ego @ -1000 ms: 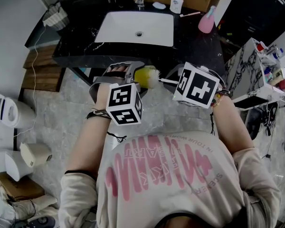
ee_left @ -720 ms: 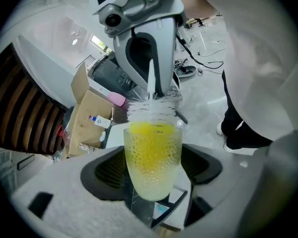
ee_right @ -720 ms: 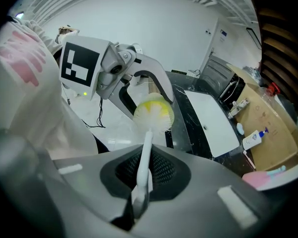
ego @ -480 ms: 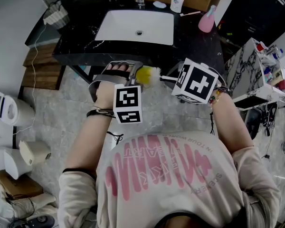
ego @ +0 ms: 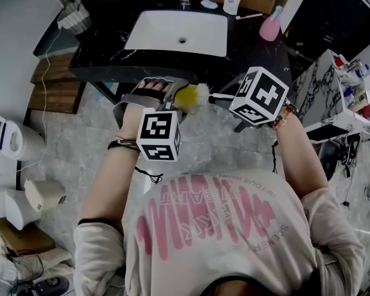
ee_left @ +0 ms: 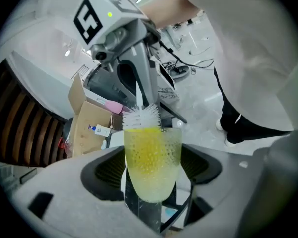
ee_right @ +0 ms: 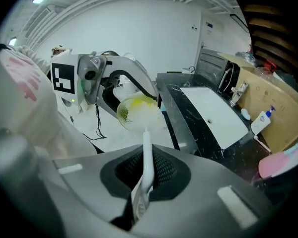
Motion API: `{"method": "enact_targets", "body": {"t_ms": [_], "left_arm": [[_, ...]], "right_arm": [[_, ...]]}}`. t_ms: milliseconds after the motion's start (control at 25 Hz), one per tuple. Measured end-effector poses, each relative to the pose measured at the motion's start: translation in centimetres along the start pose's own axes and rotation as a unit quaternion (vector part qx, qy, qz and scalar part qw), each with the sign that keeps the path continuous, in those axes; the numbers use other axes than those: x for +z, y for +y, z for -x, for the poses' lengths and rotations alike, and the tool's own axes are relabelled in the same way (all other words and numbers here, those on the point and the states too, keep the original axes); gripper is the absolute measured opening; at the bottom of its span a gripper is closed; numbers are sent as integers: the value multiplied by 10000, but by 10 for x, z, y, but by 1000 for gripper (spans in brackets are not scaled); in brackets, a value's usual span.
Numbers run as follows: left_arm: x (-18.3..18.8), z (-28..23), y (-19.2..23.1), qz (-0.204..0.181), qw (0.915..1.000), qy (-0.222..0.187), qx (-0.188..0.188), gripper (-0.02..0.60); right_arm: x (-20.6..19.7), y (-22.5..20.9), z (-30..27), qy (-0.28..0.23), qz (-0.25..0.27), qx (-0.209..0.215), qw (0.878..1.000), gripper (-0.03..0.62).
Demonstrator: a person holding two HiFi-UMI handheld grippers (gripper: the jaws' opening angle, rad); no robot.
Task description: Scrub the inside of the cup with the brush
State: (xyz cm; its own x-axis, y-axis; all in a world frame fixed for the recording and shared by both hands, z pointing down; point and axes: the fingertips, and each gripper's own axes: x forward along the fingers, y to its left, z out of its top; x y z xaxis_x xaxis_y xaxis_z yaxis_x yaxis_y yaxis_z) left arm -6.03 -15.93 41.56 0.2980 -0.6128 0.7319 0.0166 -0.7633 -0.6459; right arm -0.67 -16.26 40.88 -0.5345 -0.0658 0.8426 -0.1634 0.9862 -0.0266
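Top-down view first: my left gripper (ego: 169, 93) has the yellowish see-through cup (ego: 186, 97) tipped on its side, mouth pointing across at my right gripper (ego: 229, 97), which holds the brush (ego: 201, 93) by its thin white handle. I reckon sideways is just the easy way to line the two up, so the bristles can go straight in along the cup. Both are up in the air in front of me, over a grey stone-look floor (ego: 61, 147), with a black marble counter (ego: 95, 66) and white sink (ego: 197, 39) just ahead of the jaws and a soap bottle (ego: 232, 0) at the back. Left gripper view: my jaws are pinching the cup round its lower half, one pad each side, rim pointing away. The brush head sits right at the rim, white bristles poking out past it, so it looks only partly in. Right gripper view: the jaws are squeezed onto the handle, which runs straight out from between them to the cup's mouth, with the counter and sink off to the right of the jaws.
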Motion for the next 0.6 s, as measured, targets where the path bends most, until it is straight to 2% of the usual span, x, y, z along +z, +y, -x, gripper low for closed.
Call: {"method": "enact_targets", "body": {"t_ms": [120,280,360,600], "left_arm": [[2,7,4,235,9993,-303,34,350],[9,16,12,532,9964,-649,153,348],[11,19,15,654,9946,-792,168,348],[13,20,21,686,9936,-832,339,348]], "right_arm": [[-1,0,0,-197,-202,167,9995,12],[-6,-7,-1,-226,-363,110,9990,14],[-4,-4,1,-348,-438,255,9981,14],[-5,-4,0,-388,-516,322,9974,12]]}}
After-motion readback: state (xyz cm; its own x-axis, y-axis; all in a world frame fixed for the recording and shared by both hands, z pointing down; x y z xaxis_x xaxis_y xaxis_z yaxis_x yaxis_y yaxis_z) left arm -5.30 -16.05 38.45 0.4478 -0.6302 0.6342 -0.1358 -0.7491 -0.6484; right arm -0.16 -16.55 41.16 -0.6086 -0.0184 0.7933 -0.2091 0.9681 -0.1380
